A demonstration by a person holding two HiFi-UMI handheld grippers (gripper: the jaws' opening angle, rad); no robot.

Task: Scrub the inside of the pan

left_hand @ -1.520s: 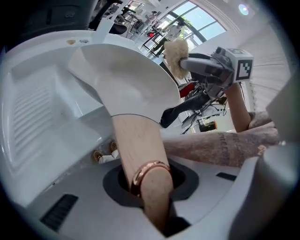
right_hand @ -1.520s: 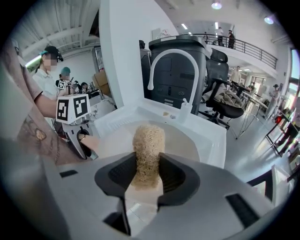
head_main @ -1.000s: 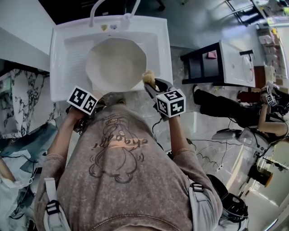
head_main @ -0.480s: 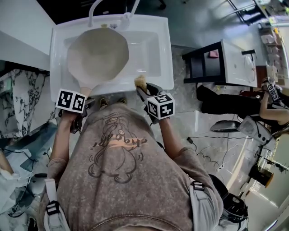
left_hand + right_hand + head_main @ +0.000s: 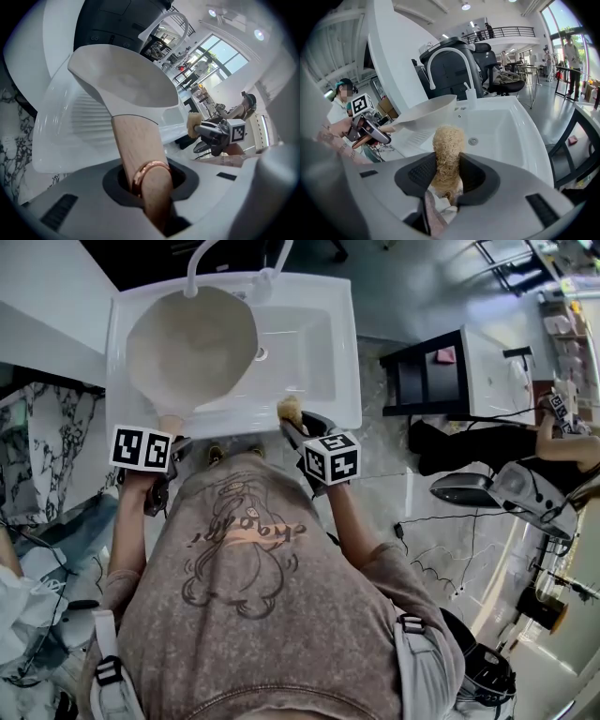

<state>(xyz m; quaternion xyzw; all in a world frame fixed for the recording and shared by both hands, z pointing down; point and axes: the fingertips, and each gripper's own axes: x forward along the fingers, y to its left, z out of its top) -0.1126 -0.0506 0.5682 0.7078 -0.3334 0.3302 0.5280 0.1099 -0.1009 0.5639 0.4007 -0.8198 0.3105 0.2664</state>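
A cream-white pan (image 5: 192,345) is held over the left, ribbed part of the white sink (image 5: 342,381), tilted up. Its wooden handle (image 5: 138,154) with a copper ring runs back between the jaws of my left gripper (image 5: 167,442), which is shut on it. The pan's bowl (image 5: 126,84) fills the left gripper view. My right gripper (image 5: 292,418) is shut on a tan loofah scrubber (image 5: 447,152) at the sink's front rim, apart from the pan. The scrubber (image 5: 290,409) shows in the head view too.
A white curved faucet (image 5: 450,58) rises at the back of the sink, and the basin's drain (image 5: 474,140) lies exposed. A black stand with a white top (image 5: 459,371) is to the right. A person sits on the floor at far right (image 5: 553,451).
My left gripper swung the pan leftward from above the basin to over the ribbed drainer. My right gripper drew back with the scrubber to the sink's front rim.
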